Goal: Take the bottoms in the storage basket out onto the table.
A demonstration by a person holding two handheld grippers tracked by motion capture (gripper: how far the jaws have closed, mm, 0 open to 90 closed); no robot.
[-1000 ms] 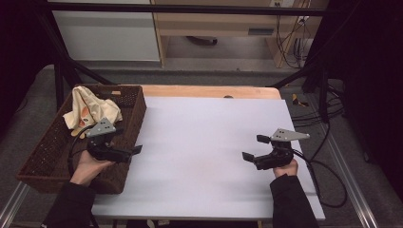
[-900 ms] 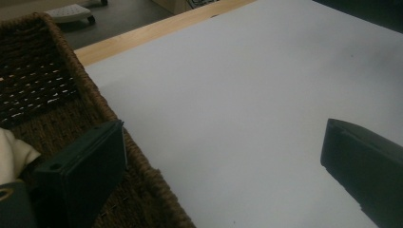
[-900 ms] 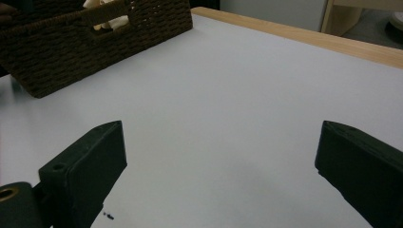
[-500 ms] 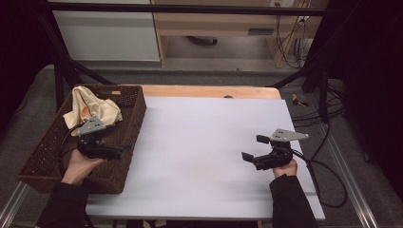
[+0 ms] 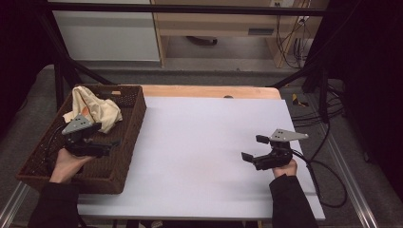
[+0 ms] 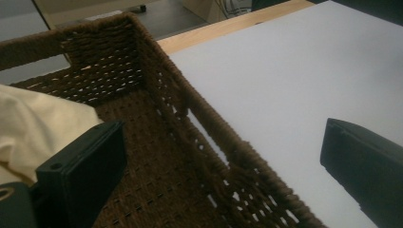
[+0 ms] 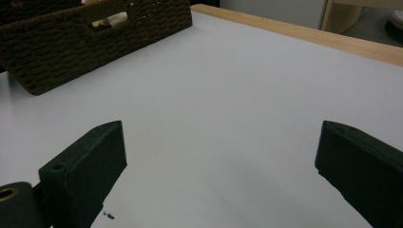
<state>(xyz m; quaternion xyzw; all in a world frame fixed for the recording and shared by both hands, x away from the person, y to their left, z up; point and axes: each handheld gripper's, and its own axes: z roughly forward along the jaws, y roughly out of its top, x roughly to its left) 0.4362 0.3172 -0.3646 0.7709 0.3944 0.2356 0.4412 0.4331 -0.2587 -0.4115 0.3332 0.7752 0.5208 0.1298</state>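
Tongs, high view: we see the left gripper [image 5: 102, 146] over the wicker basket [image 5: 124, 161], jaws spread apart, nothing between them; the right gripper [image 5: 254, 148] sits low over the white bench sheet [image 5: 199, 142] near its right edge, jaws also apart and empty.
Cloth, high view: the cream cloth [image 5: 95, 108] lies bunched in the basket's far-left part, just beyond the left gripper; we can't tell if they touch.
Basket, high view: at the bench's left edge, its right wall on the sheet.
Left gripper view: jaws wide apart, straddling the basket's wall [image 6: 209, 123]; one jaw over the basket floor beside the cloth [image 6: 38, 128], the other over the sheet [image 6: 294, 71].
Right gripper view: jaws wide, bare sheet [image 7: 228, 109] between them; basket [image 7: 95, 38] well off at the far corner.
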